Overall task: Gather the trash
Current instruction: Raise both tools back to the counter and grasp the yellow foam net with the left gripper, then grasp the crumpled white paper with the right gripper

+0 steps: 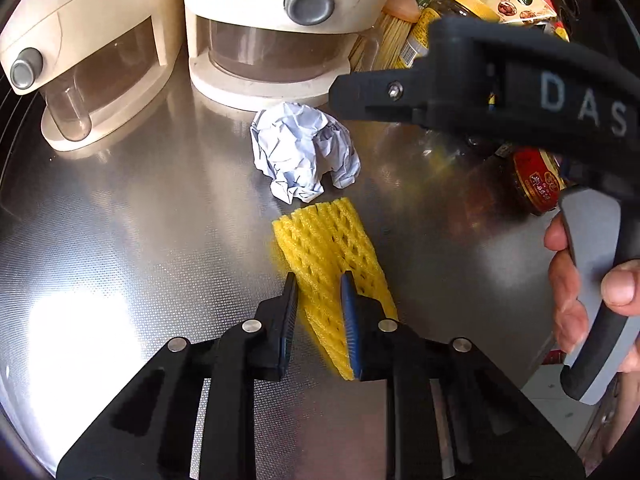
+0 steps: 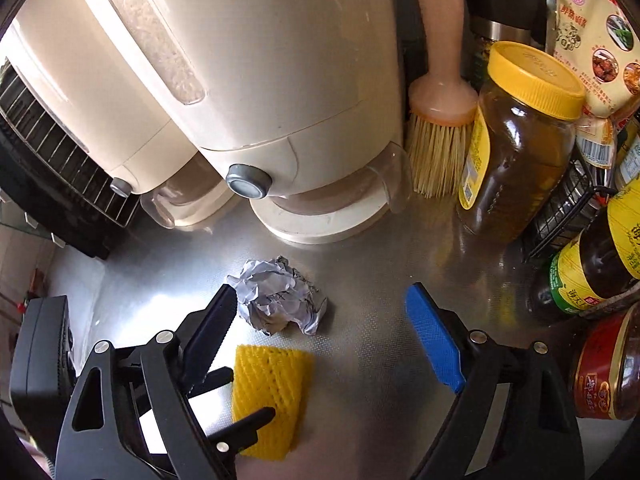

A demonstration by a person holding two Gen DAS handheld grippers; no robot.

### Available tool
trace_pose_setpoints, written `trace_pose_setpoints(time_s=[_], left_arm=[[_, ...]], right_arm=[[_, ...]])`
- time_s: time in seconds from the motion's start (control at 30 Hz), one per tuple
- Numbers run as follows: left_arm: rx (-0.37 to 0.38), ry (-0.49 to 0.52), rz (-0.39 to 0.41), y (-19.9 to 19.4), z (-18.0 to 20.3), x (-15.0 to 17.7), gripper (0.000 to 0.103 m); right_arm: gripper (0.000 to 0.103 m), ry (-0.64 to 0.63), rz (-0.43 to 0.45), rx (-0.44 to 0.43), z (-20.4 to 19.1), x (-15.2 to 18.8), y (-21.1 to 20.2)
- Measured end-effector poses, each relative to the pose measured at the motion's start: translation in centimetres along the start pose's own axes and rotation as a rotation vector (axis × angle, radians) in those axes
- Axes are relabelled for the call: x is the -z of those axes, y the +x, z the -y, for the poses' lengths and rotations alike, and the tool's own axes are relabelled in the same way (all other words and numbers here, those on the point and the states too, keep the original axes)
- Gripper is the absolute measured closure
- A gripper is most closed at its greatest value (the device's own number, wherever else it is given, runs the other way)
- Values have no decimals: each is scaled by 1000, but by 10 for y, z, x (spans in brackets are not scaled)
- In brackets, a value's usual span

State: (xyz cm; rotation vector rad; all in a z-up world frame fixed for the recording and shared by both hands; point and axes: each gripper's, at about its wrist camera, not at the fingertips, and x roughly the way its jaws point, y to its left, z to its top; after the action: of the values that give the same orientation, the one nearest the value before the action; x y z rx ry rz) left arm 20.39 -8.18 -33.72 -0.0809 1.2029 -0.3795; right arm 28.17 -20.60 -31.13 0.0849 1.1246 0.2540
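A yellow foam net (image 1: 328, 248) lies flat on the steel counter (image 1: 120, 220). My left gripper (image 1: 319, 286) is shut on the net's near end, which sits squeezed between the two narrow jaws. In the right wrist view the same net (image 2: 276, 376) shows with the left gripper's black fingers (image 2: 248, 420) clamped on its left edge. Just beyond it a crumpled white paper ball (image 1: 304, 152) rests on the counter. My right gripper (image 2: 320, 294) stands open over that paper ball (image 2: 276, 300), which lies between the jaws close to the black finger (image 2: 220, 312), apart from the blue pad (image 2: 432, 336).
Two cream dispensers (image 1: 100, 60) (image 1: 280, 20) stand behind the paper. A brush (image 2: 440, 152), a yellow-lidded jar (image 2: 520, 152), sauce jars (image 2: 592, 256) (image 2: 604, 368) and a wire basket (image 2: 560, 208) crowd the right. A hand (image 1: 580, 280) holds the right gripper's handle.
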Motion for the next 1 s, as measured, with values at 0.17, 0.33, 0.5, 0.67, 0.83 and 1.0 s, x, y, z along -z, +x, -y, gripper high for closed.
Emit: trace_pose_setpoints(time_s=[0.17,0.33,0.5,0.67,0.83,1.0], left_arm=[[-35,1,6,-10,-11,-1,94],[-70,-8,1,-17,-24,1,94],[-83,-21,0,-24,-33,7,94],[-88,-34,6,-36,-36,12,95],[-95,-16,26,-54,-29,15,95],[-119,14,64,-66,-20,31,95]], right_arm=[[20,-31,-35,-4,-10,-4,21],[38,-50,-53,-42,-20,-8,39],[52,-96,-57,-35,-38,-12,45],[61,-78,-60,-19,-42,-12,51],[78,-44,-65,-28,-42,-6,33],[80,-60,-37,-17,-43,16,7]])
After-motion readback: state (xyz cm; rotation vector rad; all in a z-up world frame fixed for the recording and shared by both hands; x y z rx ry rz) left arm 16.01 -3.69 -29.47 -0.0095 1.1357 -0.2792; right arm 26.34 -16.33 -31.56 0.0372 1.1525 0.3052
